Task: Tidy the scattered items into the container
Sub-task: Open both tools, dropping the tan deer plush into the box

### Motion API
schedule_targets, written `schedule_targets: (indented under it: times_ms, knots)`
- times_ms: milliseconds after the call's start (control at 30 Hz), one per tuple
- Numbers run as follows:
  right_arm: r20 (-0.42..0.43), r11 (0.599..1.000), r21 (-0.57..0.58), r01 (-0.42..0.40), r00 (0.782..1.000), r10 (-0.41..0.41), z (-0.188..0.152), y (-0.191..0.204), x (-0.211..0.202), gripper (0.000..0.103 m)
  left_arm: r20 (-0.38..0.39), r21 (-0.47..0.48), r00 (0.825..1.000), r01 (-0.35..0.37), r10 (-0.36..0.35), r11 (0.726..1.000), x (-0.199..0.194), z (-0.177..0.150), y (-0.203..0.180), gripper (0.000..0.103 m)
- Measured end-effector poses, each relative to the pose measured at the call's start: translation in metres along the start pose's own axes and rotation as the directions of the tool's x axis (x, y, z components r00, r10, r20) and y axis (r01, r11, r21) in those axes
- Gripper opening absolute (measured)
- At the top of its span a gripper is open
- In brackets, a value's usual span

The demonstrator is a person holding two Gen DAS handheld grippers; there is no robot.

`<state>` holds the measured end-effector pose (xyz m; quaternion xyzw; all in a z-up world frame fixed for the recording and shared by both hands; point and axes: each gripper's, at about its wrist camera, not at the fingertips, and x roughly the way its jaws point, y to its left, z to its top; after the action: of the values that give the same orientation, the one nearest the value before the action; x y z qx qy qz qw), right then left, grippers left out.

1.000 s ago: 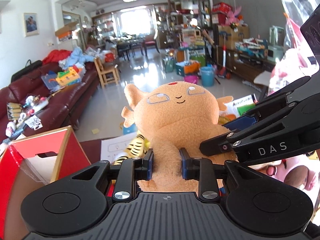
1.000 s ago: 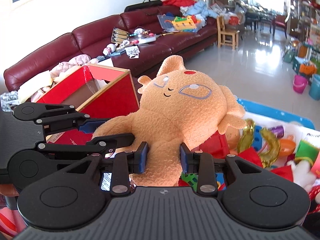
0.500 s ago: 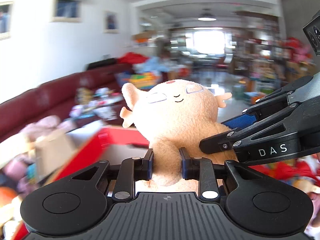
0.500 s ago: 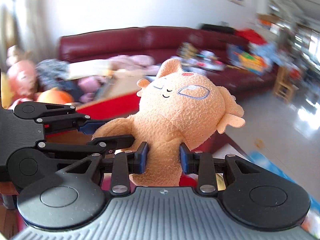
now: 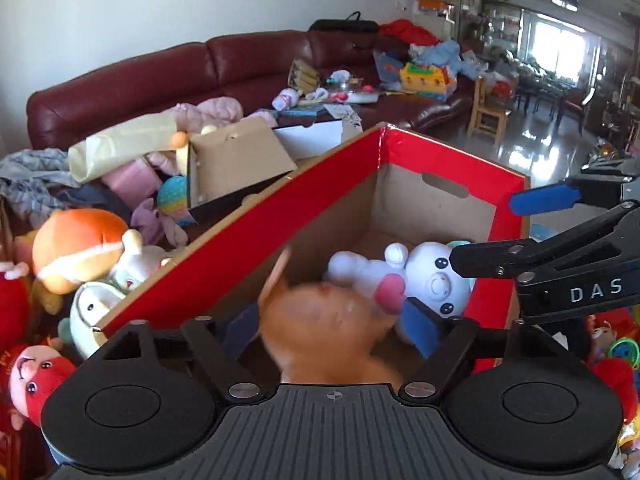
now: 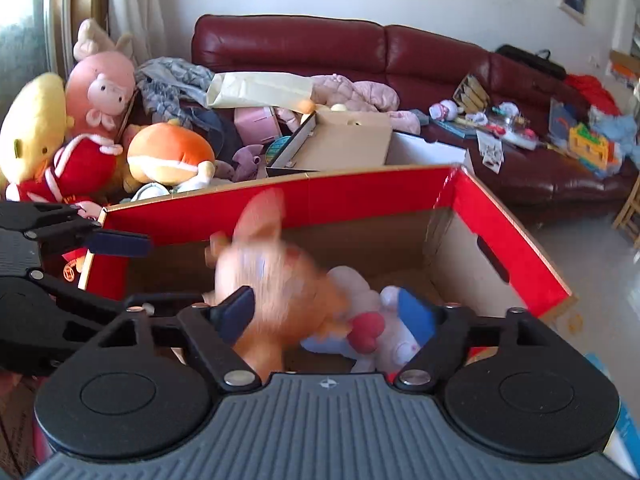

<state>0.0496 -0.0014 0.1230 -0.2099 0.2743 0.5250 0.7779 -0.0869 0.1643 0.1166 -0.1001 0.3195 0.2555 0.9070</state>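
Observation:
The orange plush toy (image 5: 324, 332) (image 6: 272, 280) is blurred and loose above the inside of the red cardboard box (image 5: 280, 216) (image 6: 360, 196). My left gripper (image 5: 328, 324) is opening; the plush sits between its spread jaws, clear of the blue pads. My right gripper (image 6: 326, 312) is also opening, with the plush near its left pad but not pressed. Each gripper shows in the other's view: the right gripper (image 5: 496, 232) and the left gripper (image 6: 136, 272), both over the box. A white pig plush (image 5: 436, 280) (image 6: 384, 340) lies on the box floor.
Several plush toys (image 5: 76, 248) (image 6: 168, 156) are piled left of the box. A brown cardboard box (image 5: 236, 160) and clothes lie behind it against the dark red sofa (image 6: 320, 48). A wooden chair (image 5: 488, 116) stands on the tiled floor to the right.
Both grippers swung left with the orange plush until over the red box, then their jaws spread. The plush has slipped from both grips and drops toward the box.

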Motion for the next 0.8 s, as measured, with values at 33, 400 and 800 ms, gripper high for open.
schedule_targets:
  times_ms: [33,400,800]
  knots:
    - [-0.008,0.999,0.034,-0.009,1.0,0.009,-0.004,-0.006,-0.003,0.086,0.002,0.002,1.0,0.007,-0.007,1.0,0.001,0.0,-0.002,0.089]
    - [-0.025,0.995,0.103,-0.01,1.0,0.013,-0.01,-0.009,-0.016,0.094,0.02,0.063,0.998,0.05,-0.052,0.997,0.0,0.0,-0.038,0.096]
    - [-0.024,0.992,0.113,-0.053,0.998,0.056,-0.009,-0.01,-0.025,0.096,0.024,0.078,0.998,0.054,-0.056,0.996,0.001,-0.004,-0.043,0.098]
